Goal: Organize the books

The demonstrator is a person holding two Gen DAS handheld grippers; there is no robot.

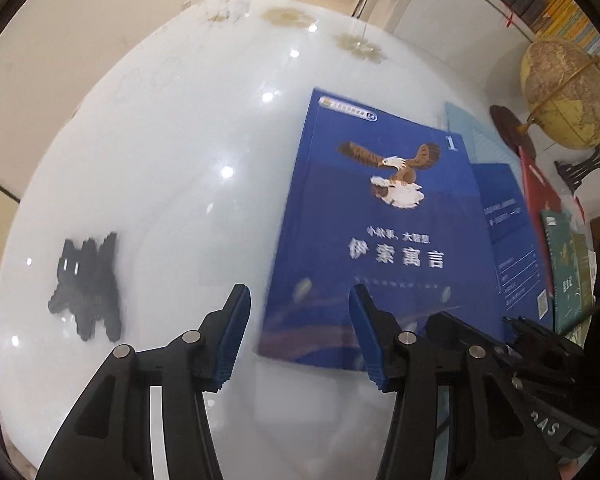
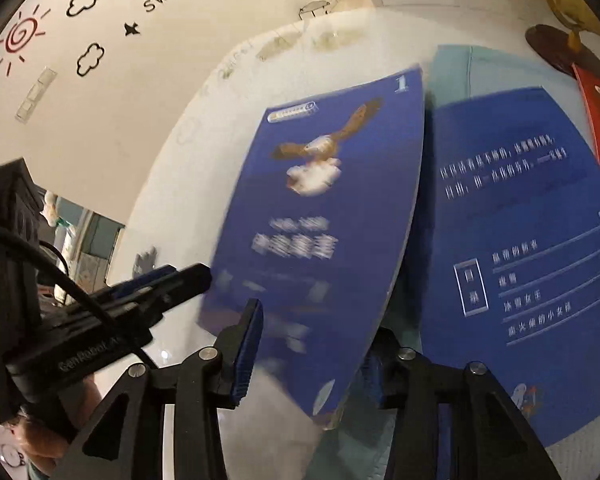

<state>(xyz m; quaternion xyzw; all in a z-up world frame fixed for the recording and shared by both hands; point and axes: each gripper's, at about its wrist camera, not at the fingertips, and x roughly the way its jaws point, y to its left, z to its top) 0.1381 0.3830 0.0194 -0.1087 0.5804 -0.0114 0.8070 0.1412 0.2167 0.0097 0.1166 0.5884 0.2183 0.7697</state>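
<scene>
**A:** Starting with the left wrist view, what lies ahead of the fingers?

**B:** A glossy white table (image 1: 148, 152) fills the frame. On it lies a blue book (image 1: 380, 224) with an eagle and the numeral 1 on its cover. The left gripper (image 1: 300, 336) hangs over the book's near left corner; its jaws stand apart, one finger over bare table, the other over the cover, pressing on nothing. A second blue book (image 1: 508, 232) lies just right of the first, then a red book (image 1: 538, 184) and a green book (image 1: 566, 260). A globe (image 1: 564, 92) stands at the far right. A dark reflection (image 1: 86, 288) shows on the tabletop at left.

**B:** And the right wrist view?

**A:** The eagle book (image 2: 324, 208), blurred, appears tilted, its near corner between the fingers of the right gripper (image 2: 312, 352). The jaws are parted and the left pad does not seem to press on the cover; the right pad is hidden behind the book. The second blue book (image 2: 520, 240) lies flat, its back cover up. The left gripper (image 2: 172, 280) reaches in from the left. Wall drawings (image 2: 88, 20) show behind.
</scene>
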